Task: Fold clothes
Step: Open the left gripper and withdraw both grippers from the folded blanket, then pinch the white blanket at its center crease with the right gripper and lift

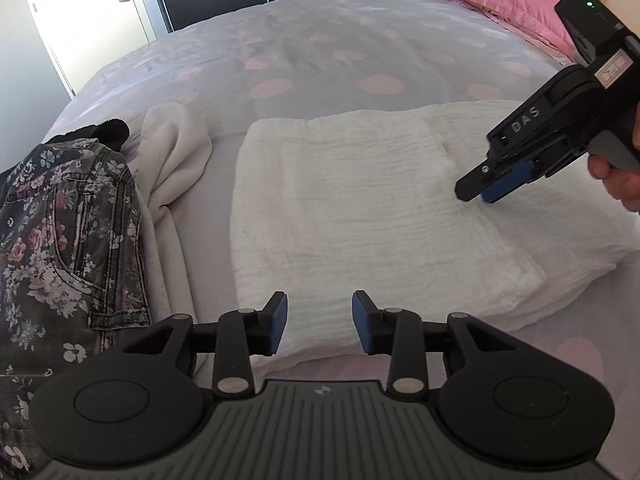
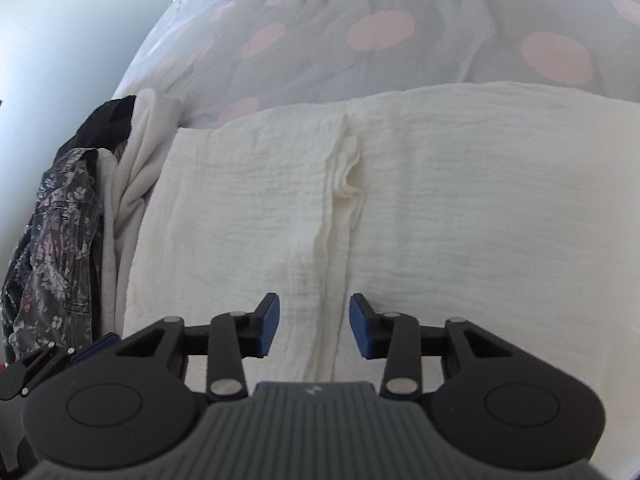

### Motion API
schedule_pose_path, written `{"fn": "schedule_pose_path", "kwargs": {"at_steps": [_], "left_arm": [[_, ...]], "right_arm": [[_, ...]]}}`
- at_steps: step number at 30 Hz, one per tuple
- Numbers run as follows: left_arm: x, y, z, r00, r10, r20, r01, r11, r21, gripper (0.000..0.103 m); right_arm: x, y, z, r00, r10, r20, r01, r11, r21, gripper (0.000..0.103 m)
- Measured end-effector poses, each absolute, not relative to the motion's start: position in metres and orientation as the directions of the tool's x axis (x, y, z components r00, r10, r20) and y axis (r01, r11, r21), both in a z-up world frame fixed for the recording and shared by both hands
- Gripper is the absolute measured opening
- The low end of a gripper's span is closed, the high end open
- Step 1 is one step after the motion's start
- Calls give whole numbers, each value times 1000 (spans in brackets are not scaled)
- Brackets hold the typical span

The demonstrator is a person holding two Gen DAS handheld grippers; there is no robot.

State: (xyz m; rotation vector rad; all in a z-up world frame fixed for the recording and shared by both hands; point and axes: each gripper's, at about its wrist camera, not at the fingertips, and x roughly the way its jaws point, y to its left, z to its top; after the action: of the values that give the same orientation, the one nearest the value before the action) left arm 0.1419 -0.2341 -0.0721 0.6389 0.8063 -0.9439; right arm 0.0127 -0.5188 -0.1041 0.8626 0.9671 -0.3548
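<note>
The folded white cloth (image 1: 360, 208) lies on the bed (image 1: 320, 64), its right end cut off in both views. Left tongs (image 1: 319, 322) and right tongs (image 2: 314, 326) stand apart, empty, above it. The floral jeans (image 1: 60, 240) run past the left edge.

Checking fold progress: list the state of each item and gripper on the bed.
white cloth: partly folded, flat on the bed
floral denim garment: unfolded, heaped at the left
cream garment: crumpled beside it
left gripper: open, empty
right gripper: open, empty, over the cloth
</note>
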Motion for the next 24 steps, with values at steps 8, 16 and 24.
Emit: {"fn": "schedule_pose_path", "kwargs": {"at_steps": [8, 16, 24], "left_arm": [[135, -238, -82, 347, -422, -838, 895, 415, 162, 34], [138, -234, -81, 332, -405, -852, 886, 445, 133, 36], [138, -234, -81, 345, -390, -854, 884, 441, 155, 37]], "right_arm": [[30, -510, -114, 480, 60, -875, 645, 652, 398, 42], [43, -499, -110, 459, -20, -888, 634, 708, 312, 18], [33, -497, -79, 498, -58, -865, 625, 716, 312, 10]]}}
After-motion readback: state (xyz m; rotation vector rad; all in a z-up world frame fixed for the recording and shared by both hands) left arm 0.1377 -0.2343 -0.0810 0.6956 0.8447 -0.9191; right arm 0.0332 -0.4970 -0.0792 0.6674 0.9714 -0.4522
